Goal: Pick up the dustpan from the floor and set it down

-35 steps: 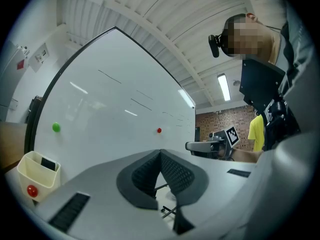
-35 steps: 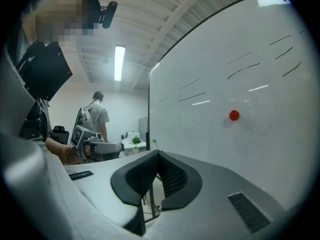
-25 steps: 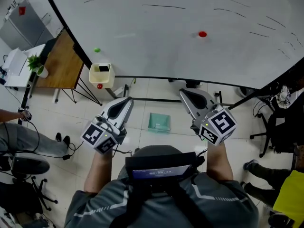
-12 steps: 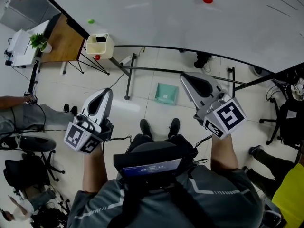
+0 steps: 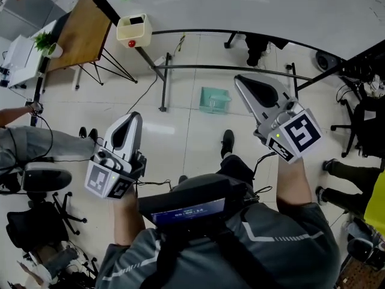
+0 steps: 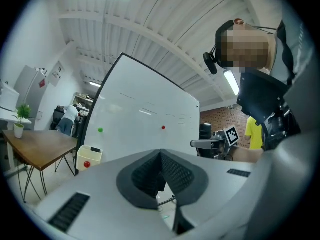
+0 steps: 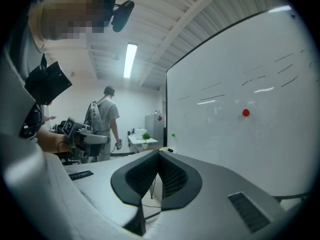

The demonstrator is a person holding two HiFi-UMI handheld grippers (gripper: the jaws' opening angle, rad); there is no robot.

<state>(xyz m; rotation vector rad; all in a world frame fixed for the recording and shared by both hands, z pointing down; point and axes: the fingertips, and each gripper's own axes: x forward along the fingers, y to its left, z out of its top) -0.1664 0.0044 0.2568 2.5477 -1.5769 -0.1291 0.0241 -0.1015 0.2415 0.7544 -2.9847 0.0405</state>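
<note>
The teal dustpan (image 5: 215,99) lies on the tiled floor below the whiteboard stand, ahead of my feet. Both grippers are held level in the air, well above it. My left gripper (image 5: 129,119) hangs to the lower left of the dustpan, my right gripper (image 5: 242,81) just to its right in the head view. In the left gripper view the ribbed pads (image 6: 172,171) of the left gripper (image 6: 161,154) meet with nothing between them. The right gripper (image 7: 159,156) is shut and empty too. Neither gripper view shows the dustpan clearly.
A large whiteboard (image 5: 252,5) on a dark metal frame (image 5: 198,68) stands ahead. A cream bin (image 5: 134,30) and a wooden table (image 5: 75,38) are at the upper left. A seated person's legs (image 5: 36,146), office chairs (image 5: 42,179) and a floor cable (image 5: 141,98) are nearby. My shoe (image 5: 227,142) is below the dustpan.
Both grippers have drawn back from the whiteboard, the left one swinging out to the left and lower in the view. The dustpan lies where it was. Both stay shut.
</note>
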